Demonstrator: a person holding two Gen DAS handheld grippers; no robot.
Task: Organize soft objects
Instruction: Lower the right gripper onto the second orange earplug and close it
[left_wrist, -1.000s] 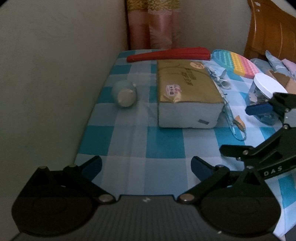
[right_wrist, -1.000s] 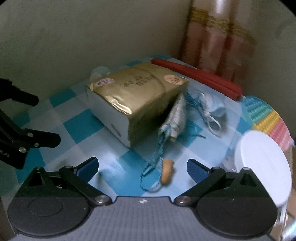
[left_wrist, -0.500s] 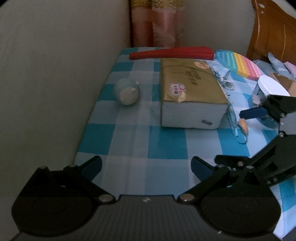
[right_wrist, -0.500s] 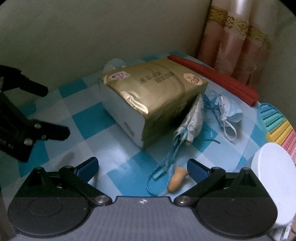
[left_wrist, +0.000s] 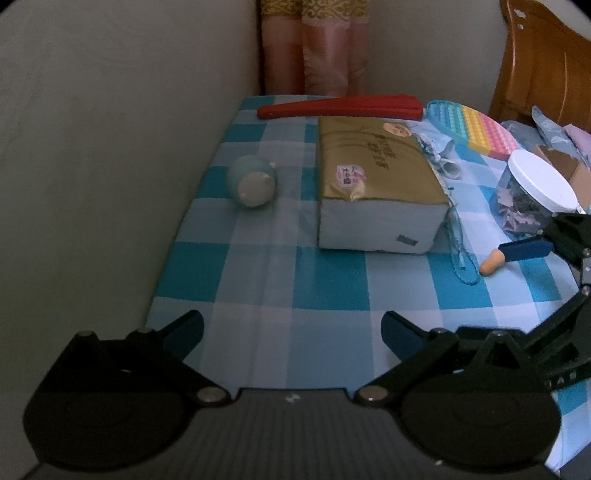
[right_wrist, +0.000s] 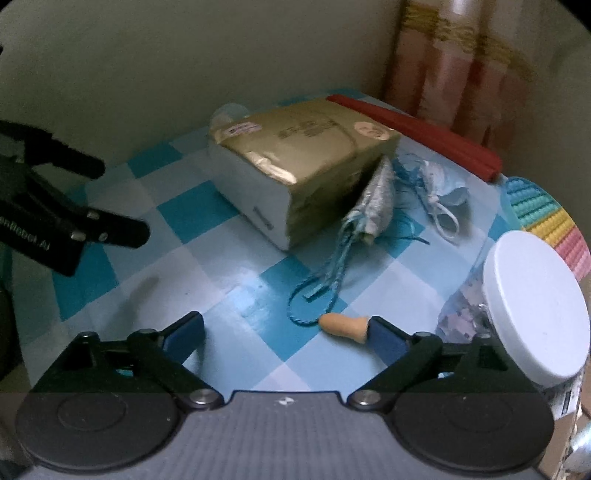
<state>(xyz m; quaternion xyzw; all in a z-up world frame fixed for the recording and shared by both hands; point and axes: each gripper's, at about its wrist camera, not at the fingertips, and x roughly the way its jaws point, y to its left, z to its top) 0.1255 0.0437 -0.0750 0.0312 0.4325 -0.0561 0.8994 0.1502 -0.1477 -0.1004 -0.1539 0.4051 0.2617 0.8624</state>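
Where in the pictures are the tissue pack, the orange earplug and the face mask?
tissue pack (left_wrist: 373, 166): left wrist view, gold top face.
orange earplug (right_wrist: 341, 324): right wrist view, its middle.
face mask (right_wrist: 445, 184): right wrist view, crumpled blue body.

We were in a home, most likely a bedroom. The worktop (left_wrist: 266, 258) wore a blue-and-white checked cloth and sat in a corner of plain painted walls. At twelve o'clock hung a pink curtain (left_wrist: 314, 48) with gold trim; at two o'clock rose a carved wooden headboard (left_wrist: 543, 74). Household oddments lay about: a tissue pack (left_wrist: 376, 184), a rainbow pop toy (left_wrist: 476, 127), a face mask (right_wrist: 443, 188).
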